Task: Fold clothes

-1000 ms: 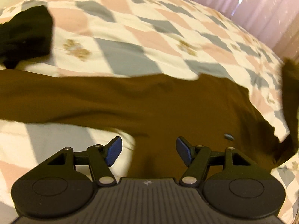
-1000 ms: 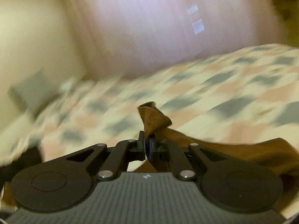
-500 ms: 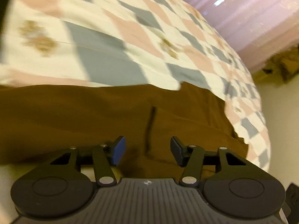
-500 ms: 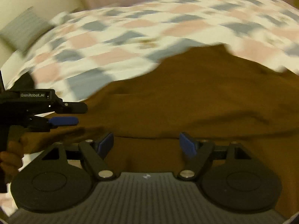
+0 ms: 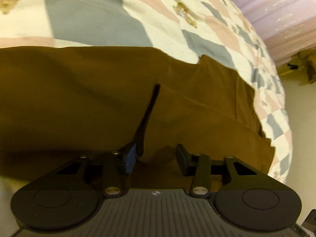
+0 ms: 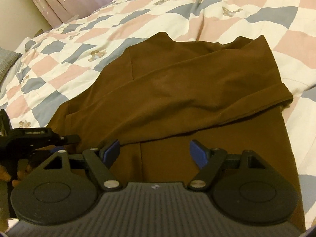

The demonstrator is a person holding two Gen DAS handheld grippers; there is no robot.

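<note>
While the brown garment (image 6: 177, 90) lies spread on the bed's patchwork quilt (image 6: 83, 45), both tools hang low over its near part with nothing between their fingers. Seen from the right wrist, the right tool (image 6: 156, 154) stands wide apart, its 2 blue pads (image 6: 198, 154) above flat cloth and a vertical seam. 1 long fold of the garment crosses diagonally from the near left to a cuffed end at the right edge (image 6: 284, 92), lying on top of the layer beneath. Its far edge is ragged, with 2 small peaks against the quilt. Open quilt runs along the far side and the right side, up to the pink curtain (image 6: 51, 2) at the back left. At the left border the left tool (image 6: 65, 138) reaches in over the garment's near left corner, with a bit of a hand (image 6: 11, 177) under it.

From the left wrist, the left tool (image 5: 156, 156) is moderately parted, fingers (image 5: 130, 158) just above the cloth beside a dark slit (image 5: 148, 114) in the fabric. Bare quilt fills the space beyond the garment's far edge, and the bed's edge drops off at the right.
</note>
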